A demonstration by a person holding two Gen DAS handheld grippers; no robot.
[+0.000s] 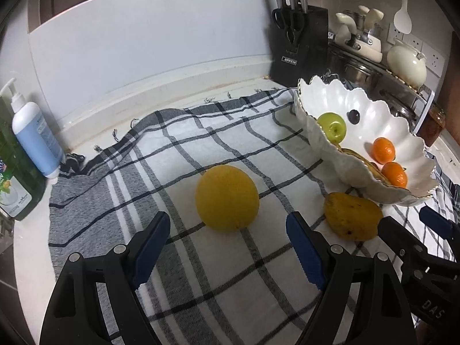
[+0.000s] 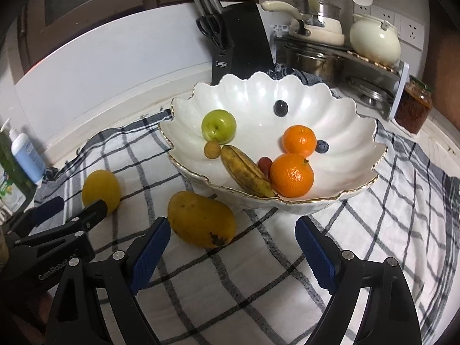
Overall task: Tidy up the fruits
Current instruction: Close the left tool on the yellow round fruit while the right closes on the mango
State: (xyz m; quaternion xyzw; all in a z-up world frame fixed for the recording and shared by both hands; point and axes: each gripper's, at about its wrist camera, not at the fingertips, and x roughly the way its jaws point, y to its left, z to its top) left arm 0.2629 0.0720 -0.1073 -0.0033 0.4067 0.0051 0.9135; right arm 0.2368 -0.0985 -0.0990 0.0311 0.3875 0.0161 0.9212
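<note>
Lining up on the round yellow fruit (image 1: 227, 198), the left tool (image 1: 227, 247) stands wide and empty; it should straddle the fruit's middle before closing. The right tool (image 2: 230, 247), equally wide, faces the mango (image 2: 201, 222) just beside the bowl (image 2: 339, 109). Only the right view shows the banana (image 2: 244, 172) inside.

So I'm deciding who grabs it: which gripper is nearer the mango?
Right, by a little. The right gripper has the mango just ahead, toward its left finger; the left gripper faces the round yellow fruit.
</note>
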